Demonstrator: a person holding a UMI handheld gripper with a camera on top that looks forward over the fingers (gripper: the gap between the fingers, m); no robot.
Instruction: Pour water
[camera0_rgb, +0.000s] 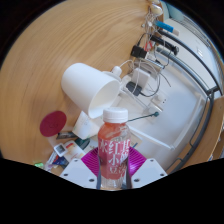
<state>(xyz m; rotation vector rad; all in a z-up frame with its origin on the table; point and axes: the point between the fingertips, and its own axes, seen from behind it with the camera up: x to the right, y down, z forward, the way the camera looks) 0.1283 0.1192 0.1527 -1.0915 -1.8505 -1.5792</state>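
A clear bottle (114, 150) with a white cap and a pink label with white characters stands upright between my fingers. Both magenta pads (90, 161) press on its sides, so my gripper (113, 168) is shut on it. Just beyond the bottle a white cup (91, 89) lies tipped on its side on the wooden table (50, 40), its open mouth turned toward the bottle. The bottle's base is hidden below the fingers.
A round magenta coaster (53, 123) lies left of the bottle, with small printed cards (70, 148) beside it. A white tray-like board (175, 105) with a cable and clips stretches away on the right. Bare wooden table lies beyond the cup.
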